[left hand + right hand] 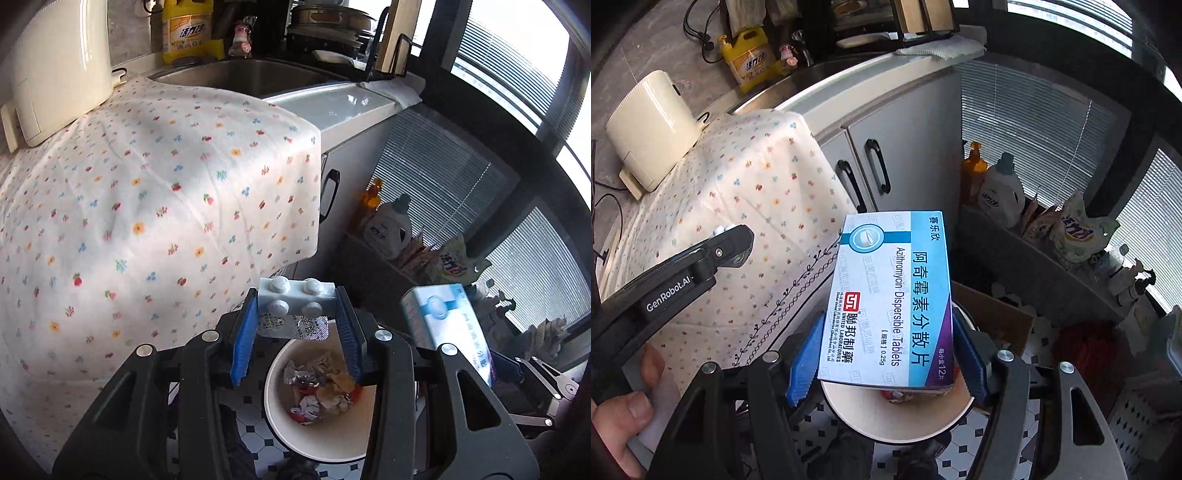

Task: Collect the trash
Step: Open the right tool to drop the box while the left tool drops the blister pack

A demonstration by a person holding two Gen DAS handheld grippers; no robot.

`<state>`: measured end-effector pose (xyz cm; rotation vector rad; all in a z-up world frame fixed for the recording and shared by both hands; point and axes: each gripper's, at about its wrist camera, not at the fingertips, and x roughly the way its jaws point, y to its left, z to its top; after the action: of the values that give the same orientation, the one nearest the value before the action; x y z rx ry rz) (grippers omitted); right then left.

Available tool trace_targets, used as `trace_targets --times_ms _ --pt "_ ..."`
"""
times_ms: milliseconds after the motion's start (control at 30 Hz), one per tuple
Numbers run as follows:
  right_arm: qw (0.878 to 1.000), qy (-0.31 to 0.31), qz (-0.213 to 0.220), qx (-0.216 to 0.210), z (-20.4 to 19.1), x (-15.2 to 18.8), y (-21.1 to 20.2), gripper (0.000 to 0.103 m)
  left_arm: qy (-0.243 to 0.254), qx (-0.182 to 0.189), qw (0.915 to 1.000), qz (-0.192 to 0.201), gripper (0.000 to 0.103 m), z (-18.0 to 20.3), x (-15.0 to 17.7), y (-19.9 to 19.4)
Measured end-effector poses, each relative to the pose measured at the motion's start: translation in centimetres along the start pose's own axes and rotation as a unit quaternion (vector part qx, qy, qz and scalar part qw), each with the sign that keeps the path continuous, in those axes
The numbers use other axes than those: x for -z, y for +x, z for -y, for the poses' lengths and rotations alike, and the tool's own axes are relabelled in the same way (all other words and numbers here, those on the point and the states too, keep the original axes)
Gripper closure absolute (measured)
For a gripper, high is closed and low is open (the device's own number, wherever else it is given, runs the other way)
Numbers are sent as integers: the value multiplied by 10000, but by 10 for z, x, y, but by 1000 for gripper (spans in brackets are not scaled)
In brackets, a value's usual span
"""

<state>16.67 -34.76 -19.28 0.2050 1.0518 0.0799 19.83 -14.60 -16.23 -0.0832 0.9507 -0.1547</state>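
The left gripper point(297, 306) is clamped on a pale blue toy brick point(297, 293) with a foil blister strip point(293, 326) hanging beneath it, above the white waste bin point(275, 417) of crumpled wrappers on the tiled floor. The right gripper point(888, 350) has a blue and white azithromycin tablet box point(886, 299) standing between its blue pads point(805, 363) over the same bin; whether the pads press on the box I cannot tell. To the left hangs a flowered cloth point(147, 192) with a cream appliance point(59, 62) on it, the sink point(240, 75) behind.
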Motion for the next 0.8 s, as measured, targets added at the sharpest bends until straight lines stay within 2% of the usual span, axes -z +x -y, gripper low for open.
trace_targets --times_ms 100,367,767,800 --pt "10000 6 -54 3 6 9 6 18 -52 -32 9999 -87 62 0 10 7" --pt "9996 233 -87 143 37 22 5 17 -26 184 9992 -363 62 20 30 23" --pt "9982 429 321 270 61 16 -37 17 183 731 9967 -286 62 49 27 -4" --pt "9980 442 340 282 61 16 -40 17 171 834 9960 -284 58 50 27 -6"
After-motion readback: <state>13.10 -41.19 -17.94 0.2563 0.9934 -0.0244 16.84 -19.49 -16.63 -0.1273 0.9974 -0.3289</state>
